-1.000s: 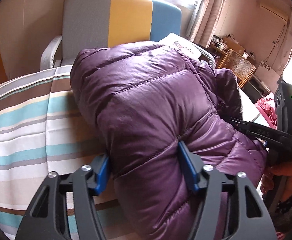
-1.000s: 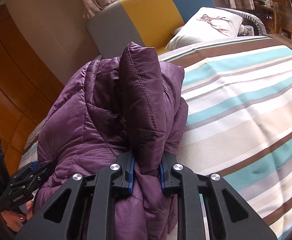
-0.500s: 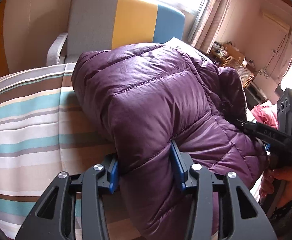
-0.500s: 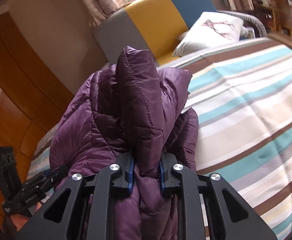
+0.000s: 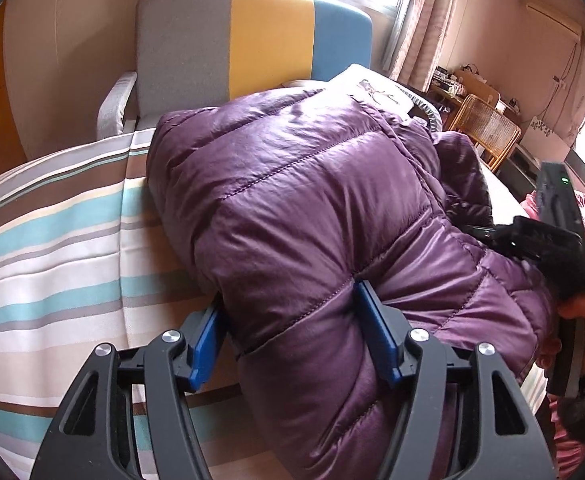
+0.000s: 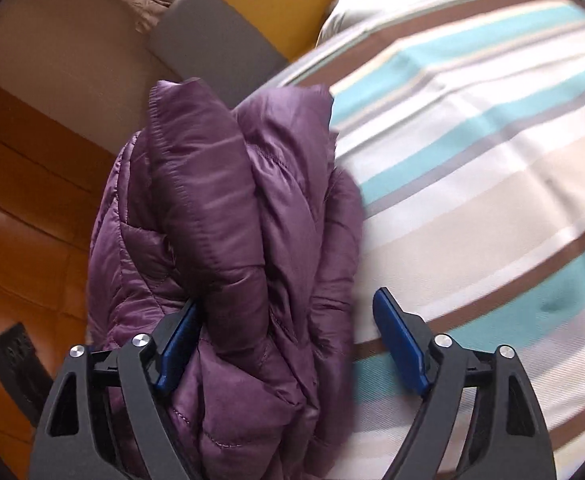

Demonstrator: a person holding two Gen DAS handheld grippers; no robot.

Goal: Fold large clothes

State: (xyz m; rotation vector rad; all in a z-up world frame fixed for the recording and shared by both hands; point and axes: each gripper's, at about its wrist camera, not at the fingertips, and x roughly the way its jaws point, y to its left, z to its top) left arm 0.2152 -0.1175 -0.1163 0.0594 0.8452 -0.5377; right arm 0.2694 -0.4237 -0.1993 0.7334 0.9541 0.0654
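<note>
Jacket (image 5: 304, 216): purple quilted down jacket, bunched on the striped bed (image 5: 52, 240).
Left claw (image 5: 292, 336): blue pads pressed into a thick fold at the jacket's near edge, holding it.
Right claw (image 6: 284, 344): spread wide; jacket touches its left pad only, right pad over bare bedding.
Background: tricolour chair (image 5: 252, 40).

A glossy purple quilted down jacket (image 5: 292, 200) lies on a bedspread (image 5: 52, 248) striped in turquoise, brown, beige and white; the headboard (image 5: 252, 40) shows grey, yellow and blue panels; both grippers carry blue finger pads (image 6: 400, 344)
</note>
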